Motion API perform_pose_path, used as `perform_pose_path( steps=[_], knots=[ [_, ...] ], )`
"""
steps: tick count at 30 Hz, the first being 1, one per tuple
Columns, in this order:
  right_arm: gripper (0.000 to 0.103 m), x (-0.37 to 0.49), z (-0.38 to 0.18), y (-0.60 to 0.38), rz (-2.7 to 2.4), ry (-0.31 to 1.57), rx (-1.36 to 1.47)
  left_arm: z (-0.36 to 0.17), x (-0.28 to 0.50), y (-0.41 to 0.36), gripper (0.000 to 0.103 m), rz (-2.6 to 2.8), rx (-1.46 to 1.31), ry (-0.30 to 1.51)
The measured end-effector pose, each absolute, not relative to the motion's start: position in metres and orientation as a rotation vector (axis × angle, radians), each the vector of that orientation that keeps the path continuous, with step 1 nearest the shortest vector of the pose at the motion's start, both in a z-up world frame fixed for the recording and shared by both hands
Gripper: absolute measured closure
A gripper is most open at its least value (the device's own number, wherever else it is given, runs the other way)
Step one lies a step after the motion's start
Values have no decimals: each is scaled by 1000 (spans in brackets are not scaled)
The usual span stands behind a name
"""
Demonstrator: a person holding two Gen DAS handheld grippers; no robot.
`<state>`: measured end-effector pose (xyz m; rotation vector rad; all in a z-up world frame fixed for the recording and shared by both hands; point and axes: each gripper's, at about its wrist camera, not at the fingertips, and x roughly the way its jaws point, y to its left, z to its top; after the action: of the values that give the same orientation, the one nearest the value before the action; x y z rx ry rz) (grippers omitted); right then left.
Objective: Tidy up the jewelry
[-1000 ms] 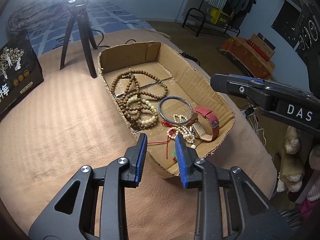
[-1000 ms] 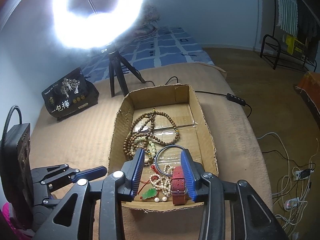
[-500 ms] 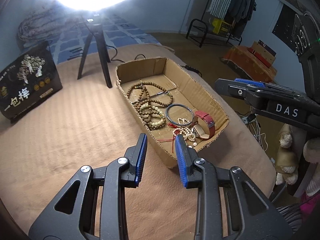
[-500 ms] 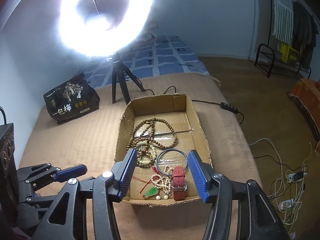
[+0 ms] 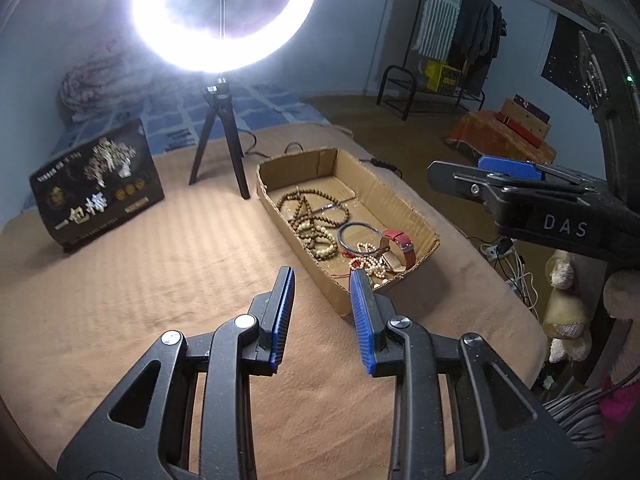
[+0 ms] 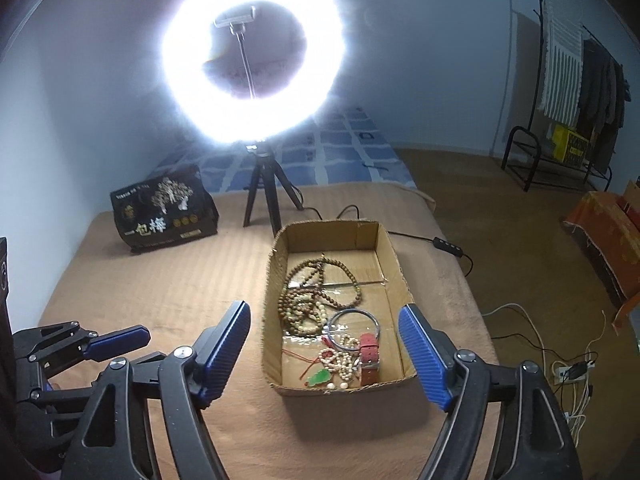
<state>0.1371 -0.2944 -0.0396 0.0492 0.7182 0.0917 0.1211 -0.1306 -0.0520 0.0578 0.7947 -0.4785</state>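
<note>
The box is a shallow open cardboard tray with ragged cut edges, lying on the tan blanket of the bed. It sits straight ahead of the right tool and ahead and to the right of the left tool.

Inside, long strings of brown wooden beads loop across the far half, tangled with paler bead bracelets. Nearer the right tool lie a thin blue-grey bangle, a heap of small cream pearls, a red cord, a green pendant and a red-strapped watch. From the left wrist view the watch stands on its edge against the box's near right wall.

The right tool is spread wide, holding nothing, its fingers either side of the box's near end and raised above it. The left tool is open to a moderate gap and empty, hovering over the blanket just short of the box's near corner.

Beyond the box stand a lit ring light on a tripod and a black printed bag.
</note>
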Motion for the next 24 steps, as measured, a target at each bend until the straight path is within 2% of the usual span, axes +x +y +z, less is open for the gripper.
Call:
perform_pose_path(
  steps=[1, 6, 9, 10, 12, 16, 20, 24],
  knots=[
    [12, 134, -38, -294, 93, 708, 56, -49, 117, -129, 75, -479, 59, 782],
    [2, 117, -26, -288, 77, 651, 49, -35, 101, -124, 74, -466, 57, 723],
    [0, 109, -20, -286, 36, 615, 32, -29, 96, -120, 50, -466, 33, 708],
    [0, 108, -18, -285, 24, 607, 25, -27, 94, -119, 46, -459, 32, 698],
    [0, 104, -16, -286, 1, 593, 13, -24, 91, -118, 45, -456, 27, 690],
    [0, 102, -14, -291, -9, 589, 23, -21, 87, -118, 35, -452, 35, 677],
    [0, 98, -14, -295, -13, 587, 21, -19, 81, -121, 33, -446, 66, 655],
    [0, 94, -14, -293, -20, 586, -14, -16, 75, -122, 22, -446, 77, 635]
  ],
)
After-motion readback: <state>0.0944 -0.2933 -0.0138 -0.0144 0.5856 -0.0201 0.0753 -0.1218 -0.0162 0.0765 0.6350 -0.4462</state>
